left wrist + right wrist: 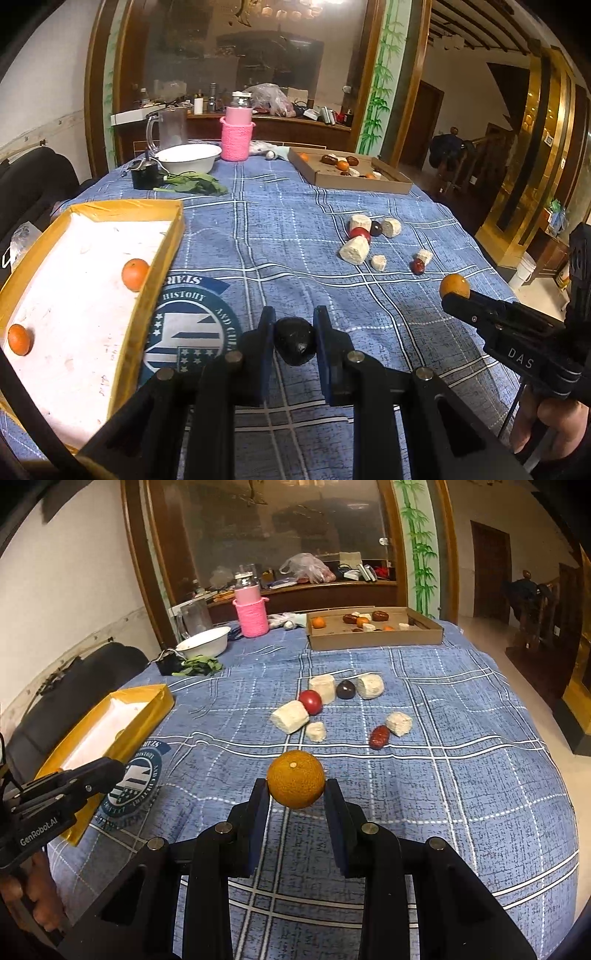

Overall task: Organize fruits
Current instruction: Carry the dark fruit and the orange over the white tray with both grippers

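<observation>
**A:** What's the biggest thing in front of you?

**B:** The surface (pixel 406 812) itself, under a blue checked cloth with a round emblem (pixel 184 332) printed on it. On my left lies the yellow-rimmed tray (pixel 159 258) with a white floor, and two oranges (pixel 135 274) are in it, one by the near-right rim, one lower left. At the far side I see a flat cardboard box (pixel 373 640) holding oranges, dark red fruits and pale chunks.

**A:** And behind that?

**B:** A white bowl (pixel 205 642), a clear glass mug (pixel 168 127) and a jar in a pink knitted sleeve (pixel 252 614), all along the far edge. Green leaves (pixel 195 183) lie beside a small black box.

**A:** Loose pieces?

**B:** A cluster mid-cloth: pale cylindrical chunks (pixel 290 716), a red round fruit (pixel 311 701) touching one of them, a dark one (pixel 345 689) between two chunks, and a red date (pixel 379 736) just beside a smaller chunk.

**A:** Now your hands!

**B:** My right gripper (pixel 296 792) is clamped on an orange (pixel 296 778), pads pressing both sides, held clear above the cloth, nearer to me than the cluster. My left gripper (pixel 294 341) is squeezed nearly closed on a small dark fruit (pixel 294 339), also off the cloth, just right of the tray and over the emblem's edge.
</observation>
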